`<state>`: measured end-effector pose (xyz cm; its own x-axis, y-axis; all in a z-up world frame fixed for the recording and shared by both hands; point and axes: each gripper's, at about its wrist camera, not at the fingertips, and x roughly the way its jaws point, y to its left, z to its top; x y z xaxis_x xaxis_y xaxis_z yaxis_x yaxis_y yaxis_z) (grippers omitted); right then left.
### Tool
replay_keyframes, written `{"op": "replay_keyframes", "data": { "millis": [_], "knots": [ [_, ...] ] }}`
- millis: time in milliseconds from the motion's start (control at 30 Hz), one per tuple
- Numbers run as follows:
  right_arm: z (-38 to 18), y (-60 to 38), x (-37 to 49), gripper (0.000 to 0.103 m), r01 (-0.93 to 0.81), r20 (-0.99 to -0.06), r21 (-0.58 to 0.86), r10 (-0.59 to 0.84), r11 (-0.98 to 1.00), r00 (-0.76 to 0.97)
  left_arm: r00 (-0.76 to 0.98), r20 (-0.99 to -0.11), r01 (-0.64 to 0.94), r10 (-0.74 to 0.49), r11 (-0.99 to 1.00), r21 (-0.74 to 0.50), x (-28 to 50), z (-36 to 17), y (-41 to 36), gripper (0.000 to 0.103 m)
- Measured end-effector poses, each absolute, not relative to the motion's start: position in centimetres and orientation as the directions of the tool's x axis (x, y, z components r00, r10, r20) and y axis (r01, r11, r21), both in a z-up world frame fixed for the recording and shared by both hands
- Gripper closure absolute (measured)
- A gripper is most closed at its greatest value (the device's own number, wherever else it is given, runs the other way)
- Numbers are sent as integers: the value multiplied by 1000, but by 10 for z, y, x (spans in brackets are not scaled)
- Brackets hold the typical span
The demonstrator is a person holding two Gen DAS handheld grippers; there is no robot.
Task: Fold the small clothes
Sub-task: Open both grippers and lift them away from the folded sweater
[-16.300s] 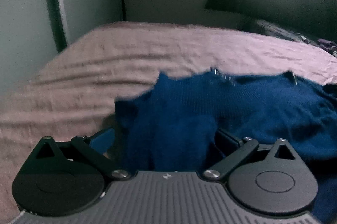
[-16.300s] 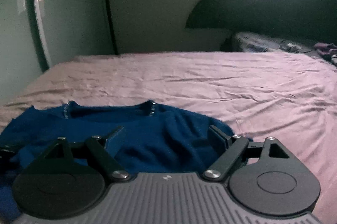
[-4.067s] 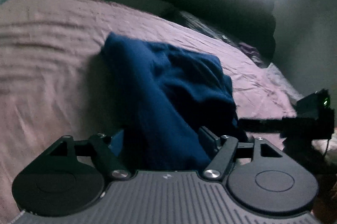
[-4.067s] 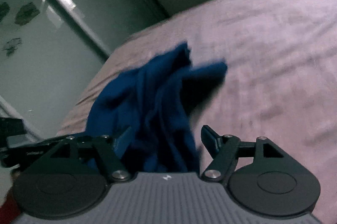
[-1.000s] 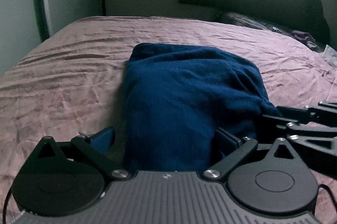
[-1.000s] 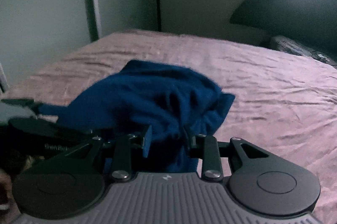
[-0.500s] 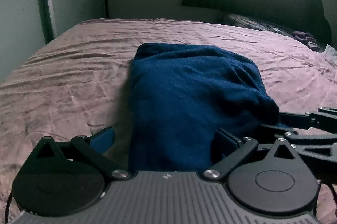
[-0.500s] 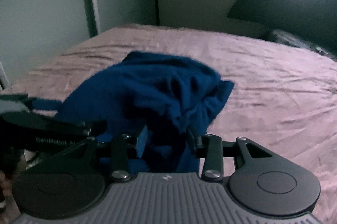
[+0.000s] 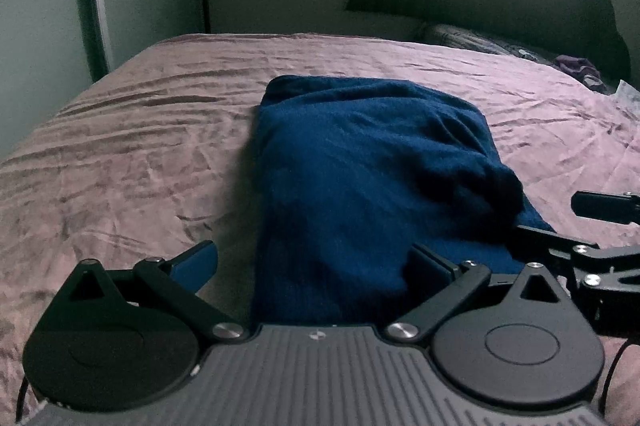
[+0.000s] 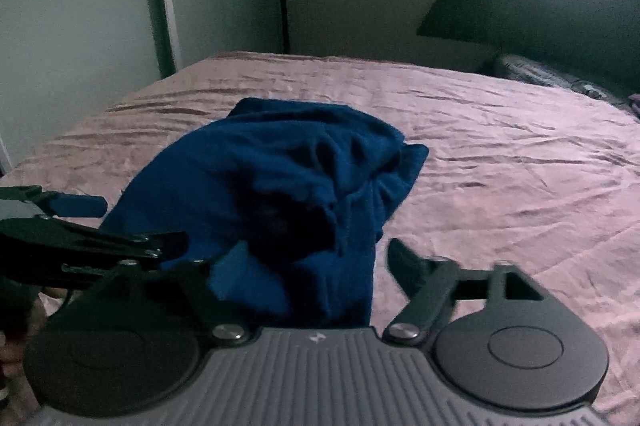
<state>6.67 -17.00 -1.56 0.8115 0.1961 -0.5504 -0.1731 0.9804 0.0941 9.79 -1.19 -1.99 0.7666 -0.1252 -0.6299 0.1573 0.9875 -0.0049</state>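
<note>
Left wrist: blue sweater (image 9: 360, 177) is lying lengthwise straight ahead, near end between both grippers' spread jaws, left gripper (image 9: 312, 262) centred, gripping nothing.

**Folded sweater between your left fingers**

Your left gripper (image 9: 312, 262) stands spread wide, its fingers either side of the near end of the folded blue sweater (image 9: 360, 181), which lies on the wrinkled pink bedsheet (image 9: 128, 161). Your right gripper (image 9: 576, 250) shows at the right edge, beside the sweater's near right corner.
</note>
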Motion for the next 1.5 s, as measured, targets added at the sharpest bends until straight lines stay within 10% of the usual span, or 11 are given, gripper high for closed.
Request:
{"op": "replay_keyframes", "data": {
  "millis": [300, 1500],
  "knots": [
    [-15, -165, 48, 3, -124, -557, 117, 169, 985, 813, 770, -628, 138, -109, 990, -2, 85, -19, -7, 0],
    [-15, -158, 16, 0, -79, -594, 162, 161, 984, 788, 746, -664, 75, -46, 997, 14, 58, -25, 12, 1]
  ]
}}
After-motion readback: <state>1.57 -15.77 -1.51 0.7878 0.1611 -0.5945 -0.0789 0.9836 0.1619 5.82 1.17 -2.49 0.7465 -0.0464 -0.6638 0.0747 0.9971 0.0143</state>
